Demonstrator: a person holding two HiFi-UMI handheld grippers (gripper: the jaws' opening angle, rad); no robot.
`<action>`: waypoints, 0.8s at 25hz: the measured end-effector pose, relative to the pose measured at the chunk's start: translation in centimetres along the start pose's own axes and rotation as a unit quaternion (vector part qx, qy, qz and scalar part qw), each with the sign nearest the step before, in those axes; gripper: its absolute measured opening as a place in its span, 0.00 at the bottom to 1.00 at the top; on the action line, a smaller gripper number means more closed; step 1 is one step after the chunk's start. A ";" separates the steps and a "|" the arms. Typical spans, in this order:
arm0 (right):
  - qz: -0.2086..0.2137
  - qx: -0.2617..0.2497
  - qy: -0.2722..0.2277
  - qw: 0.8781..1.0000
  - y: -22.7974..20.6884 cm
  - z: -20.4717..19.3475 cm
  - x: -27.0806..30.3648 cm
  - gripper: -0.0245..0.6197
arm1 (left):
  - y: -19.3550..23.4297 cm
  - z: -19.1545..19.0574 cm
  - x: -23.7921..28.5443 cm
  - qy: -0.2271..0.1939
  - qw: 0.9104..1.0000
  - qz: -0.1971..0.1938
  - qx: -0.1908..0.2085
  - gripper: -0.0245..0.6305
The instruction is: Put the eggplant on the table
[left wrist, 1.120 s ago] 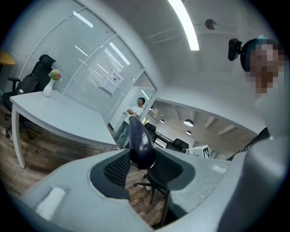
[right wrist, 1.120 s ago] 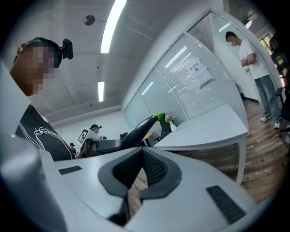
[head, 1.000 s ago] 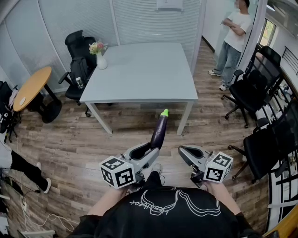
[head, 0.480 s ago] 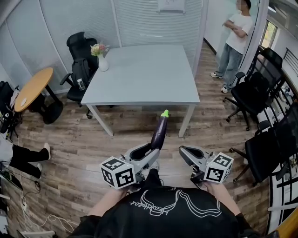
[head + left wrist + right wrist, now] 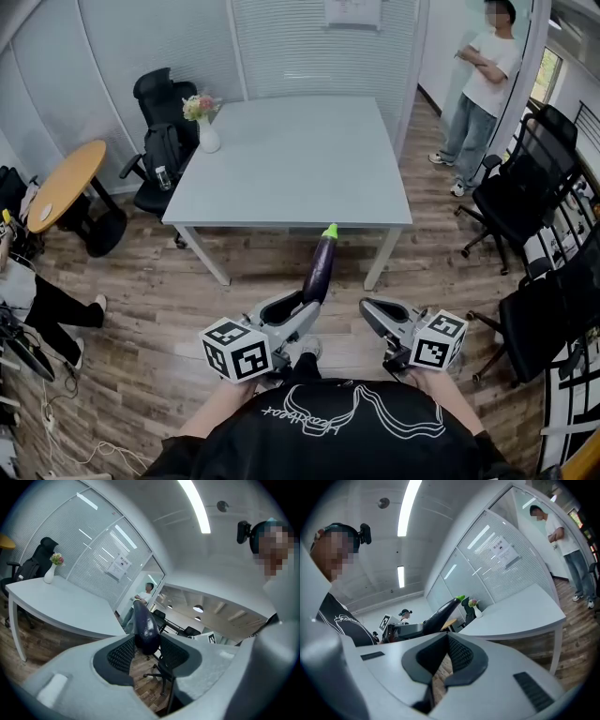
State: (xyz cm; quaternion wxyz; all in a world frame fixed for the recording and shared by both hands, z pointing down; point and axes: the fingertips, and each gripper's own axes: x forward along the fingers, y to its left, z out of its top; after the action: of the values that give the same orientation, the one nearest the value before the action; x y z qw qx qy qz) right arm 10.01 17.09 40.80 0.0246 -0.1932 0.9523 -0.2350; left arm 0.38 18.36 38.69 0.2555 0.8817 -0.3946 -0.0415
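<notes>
The eggplant (image 5: 320,269) is clamped by its blunt purple end between the jaws of the left gripper (image 5: 302,306). The rest of it juts forward and upward past them, green stem end foremost. It hangs in the air over the wooden floor (image 5: 187,291), not on the counter (image 5: 291,150). In the left gripper view the dark ribbed pads (image 5: 120,652) press on either side of its glossy skin.

Just right of those jaws, at about the same height, the right gripper (image 5: 373,315) has its jaws drawn together with nothing between them. Its view catches the eggplant off to its left.

Ahead of both jaws stands the grey counter, with only a strip of floor between. The stem tip lines up with its near edge, between the two near legs, in the head view. Its top is bare apart from a white vase of flowers (image 5: 205,128) at the far-left corner.

Beyond that corner sits a black office chair (image 5: 157,120), and a round wooden table (image 5: 64,180) stands farther left. To the right of the jaws are more black chairs (image 5: 517,195) and a standing person (image 5: 483,89) (arms folded, near the glass wall).
</notes>
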 end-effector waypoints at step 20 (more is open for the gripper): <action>-0.054 0.015 0.003 0.998 -13.6 9.3 15.2 0.05 | 17.4 13.1 10.2 0.019 0.999 -0.039 -0.009 0.31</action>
State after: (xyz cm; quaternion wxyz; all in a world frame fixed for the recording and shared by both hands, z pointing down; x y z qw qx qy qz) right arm 2.08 -3.81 39.40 0.0116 -0.2432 0.9369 -0.2509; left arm -8.02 -4.13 37.09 0.2690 0.8947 -0.3545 -0.0385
